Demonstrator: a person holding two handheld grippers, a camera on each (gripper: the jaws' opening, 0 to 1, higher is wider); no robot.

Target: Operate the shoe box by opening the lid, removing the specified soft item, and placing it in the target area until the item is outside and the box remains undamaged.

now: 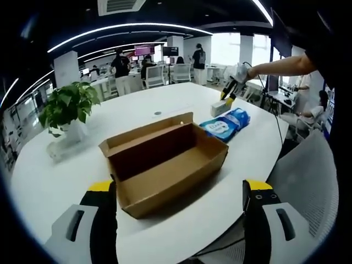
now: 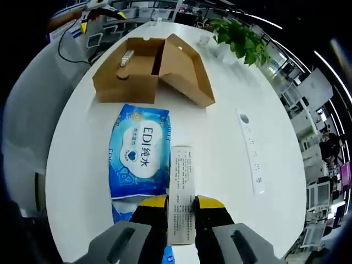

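right gripper (image 2: pixel 181 204): my jaws pinch the slim white box (image 2: pixel 181 190), long axis running away from me | wipes pack (image 2: pixel 138 149) beside it, outside open shoe box (image 2: pixel 151 69) | left gripper (image 1: pixel 181 192): jaws wide, empty, shoe box just ahead

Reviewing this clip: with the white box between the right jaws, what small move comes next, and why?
Probably lower the white box onto the table beside the blue wipes pack and release. The right gripper holds it clear of the open shoe box.
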